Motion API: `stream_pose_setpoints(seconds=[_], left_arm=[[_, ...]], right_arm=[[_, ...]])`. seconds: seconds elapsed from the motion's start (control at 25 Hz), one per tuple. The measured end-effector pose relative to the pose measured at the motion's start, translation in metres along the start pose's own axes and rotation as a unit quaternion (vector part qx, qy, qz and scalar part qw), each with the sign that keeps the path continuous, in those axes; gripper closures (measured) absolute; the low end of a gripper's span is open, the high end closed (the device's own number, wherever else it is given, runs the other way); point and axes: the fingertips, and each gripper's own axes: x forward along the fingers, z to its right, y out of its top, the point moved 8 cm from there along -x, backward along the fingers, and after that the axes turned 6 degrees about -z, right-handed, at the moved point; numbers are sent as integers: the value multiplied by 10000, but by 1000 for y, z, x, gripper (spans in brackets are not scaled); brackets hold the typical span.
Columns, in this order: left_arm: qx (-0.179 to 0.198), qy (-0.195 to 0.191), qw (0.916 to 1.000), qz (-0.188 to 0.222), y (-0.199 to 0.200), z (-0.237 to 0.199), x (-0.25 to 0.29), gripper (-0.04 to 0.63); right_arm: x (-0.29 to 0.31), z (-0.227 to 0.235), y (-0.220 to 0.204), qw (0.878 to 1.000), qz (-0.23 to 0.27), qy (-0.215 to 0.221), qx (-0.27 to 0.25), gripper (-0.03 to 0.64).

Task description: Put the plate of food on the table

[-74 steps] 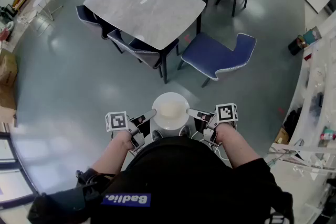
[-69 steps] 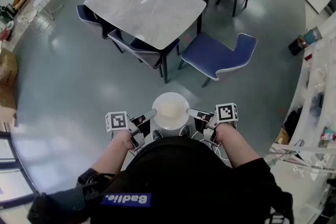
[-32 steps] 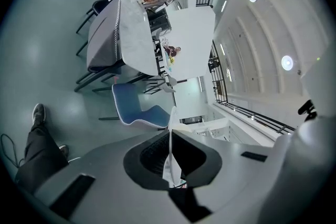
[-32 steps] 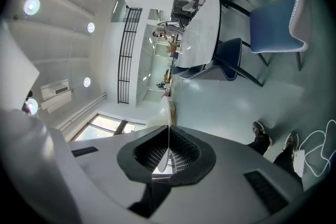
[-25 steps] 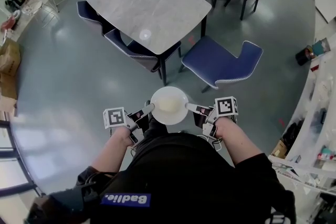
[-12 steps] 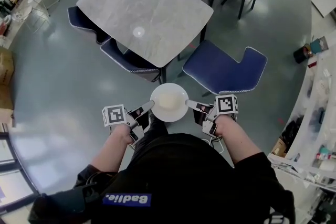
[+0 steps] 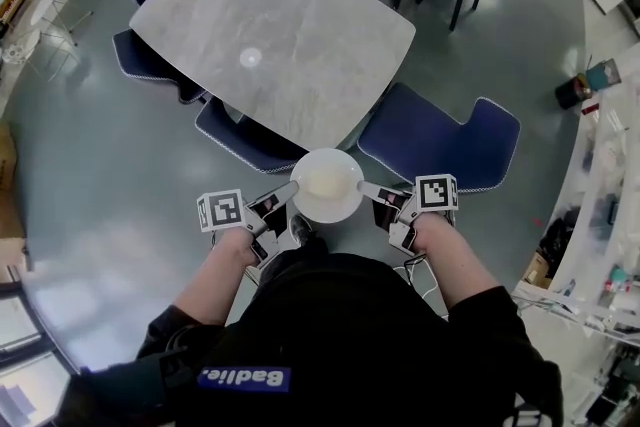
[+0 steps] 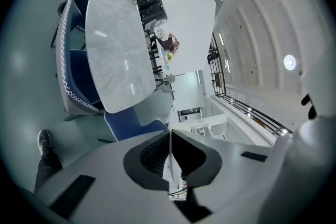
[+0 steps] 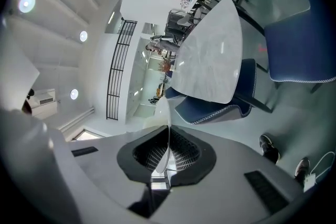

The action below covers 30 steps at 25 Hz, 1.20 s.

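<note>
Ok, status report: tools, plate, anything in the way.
Left tool, right tool both shut on plate rim, opposite sides. Plate of food aloft, not yet on table. Blue chair tucked at near edge, second chair pulled out beside corner.

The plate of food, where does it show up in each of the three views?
Head view: plate at centre, near the grey table edge.
Left gripper view: plate edge-on between the jaws, bottom centre.
Right gripper view: plate edge-on between the jaws, bottom centre.
Shared landmark: the grey table.

The plate (image 7: 327,216) sits between the left tongs (image 7: 289,188) and right tongs (image 7: 364,187), just before the table (image 7: 300,45).
</note>
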Motion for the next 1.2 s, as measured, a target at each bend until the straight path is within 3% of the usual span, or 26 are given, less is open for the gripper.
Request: stream_pose_setpoints(seconds=[0.12,0.32,0.56,0.76,1.2], left_arm=[[94,84,9999,-118,28,-5,-7,578],[100,-152,9997,-183,66,-5,-8,578],[157,2,9997,-168,89,-6,1,578],[-51,-159,9998,-49,101,-4,22,578],[-360,-55,9984,425,122,-12,59,578]], right_arm=[[17,-6,16,9999,76,-94,-68,597],[39,-14,40,9996,236,-106,-74,597],[40,-16,67,9995,260,-133,-126,597],[37,-11,93,9998,145,64,-119,598],[35,5,156,9990,-345,222,-180,598]])
